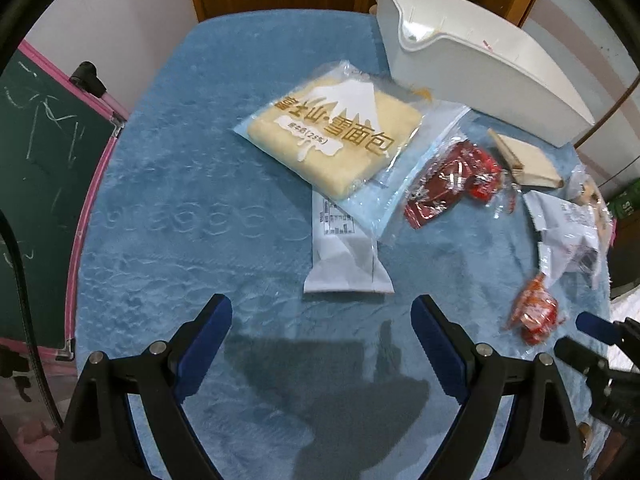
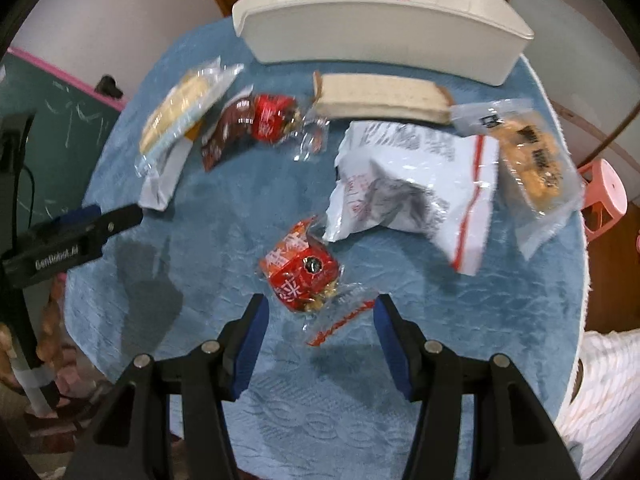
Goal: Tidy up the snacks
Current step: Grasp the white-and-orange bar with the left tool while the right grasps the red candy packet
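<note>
Snacks lie on a blue cloth-covered table (image 1: 168,184). A yellow bread pack (image 1: 332,128) lies mid-table over a white wrapper (image 1: 344,256). My left gripper (image 1: 322,320) is open and empty, just short of that white wrapper. A small red-orange snack pack (image 2: 304,272) lies right in front of my right gripper (image 2: 318,316), which is open with its jaws either side of the pack's clear tail. The white bin (image 2: 380,20) stands at the back, also in the left wrist view (image 1: 480,64).
A dark red snack (image 2: 256,120), a wrapped sandwich (image 2: 380,96), a crumpled white bag (image 2: 412,184) and a cookie pack (image 2: 532,164) lie around. A chalkboard (image 1: 40,160) stands left. A pink stool (image 2: 604,192) stands right.
</note>
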A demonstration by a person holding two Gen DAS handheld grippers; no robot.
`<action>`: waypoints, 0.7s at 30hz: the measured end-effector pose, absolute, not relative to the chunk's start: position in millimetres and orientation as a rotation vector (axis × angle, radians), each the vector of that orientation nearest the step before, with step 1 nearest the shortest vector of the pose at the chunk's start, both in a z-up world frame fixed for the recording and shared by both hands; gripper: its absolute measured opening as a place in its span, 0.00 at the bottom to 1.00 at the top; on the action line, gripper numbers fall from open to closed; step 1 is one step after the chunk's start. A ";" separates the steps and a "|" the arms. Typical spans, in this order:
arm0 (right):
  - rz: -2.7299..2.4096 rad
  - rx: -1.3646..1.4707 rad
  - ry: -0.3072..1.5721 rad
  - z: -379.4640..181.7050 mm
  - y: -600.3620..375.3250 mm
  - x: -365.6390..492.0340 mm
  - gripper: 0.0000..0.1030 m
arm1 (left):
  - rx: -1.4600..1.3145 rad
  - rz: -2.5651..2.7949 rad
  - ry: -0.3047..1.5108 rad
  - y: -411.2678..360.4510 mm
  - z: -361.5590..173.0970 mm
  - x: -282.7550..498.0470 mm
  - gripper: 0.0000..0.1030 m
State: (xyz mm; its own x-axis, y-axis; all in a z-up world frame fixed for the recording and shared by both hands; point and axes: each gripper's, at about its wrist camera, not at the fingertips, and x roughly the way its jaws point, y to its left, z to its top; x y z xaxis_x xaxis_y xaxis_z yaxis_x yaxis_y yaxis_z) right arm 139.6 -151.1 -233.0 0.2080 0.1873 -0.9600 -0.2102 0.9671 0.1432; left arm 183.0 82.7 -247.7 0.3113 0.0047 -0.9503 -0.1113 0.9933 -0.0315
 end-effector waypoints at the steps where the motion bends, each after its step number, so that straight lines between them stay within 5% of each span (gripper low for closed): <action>1: 0.282 -0.033 1.334 -235.5 -148.8 140.7 0.54 | -0.098 0.078 1.252 83.0 -249.3 186.2 0.88; 16: 0.343 -0.260 1.297 -257.3 -116.8 146.4 0.55 | -0.183 0.168 1.265 91.3 -282.4 229.2 0.88; 21: 0.346 -0.343 1.265 -259.9 -107.4 136.7 0.52 | -0.149 0.199 1.253 84.7 -283.2 230.9 0.70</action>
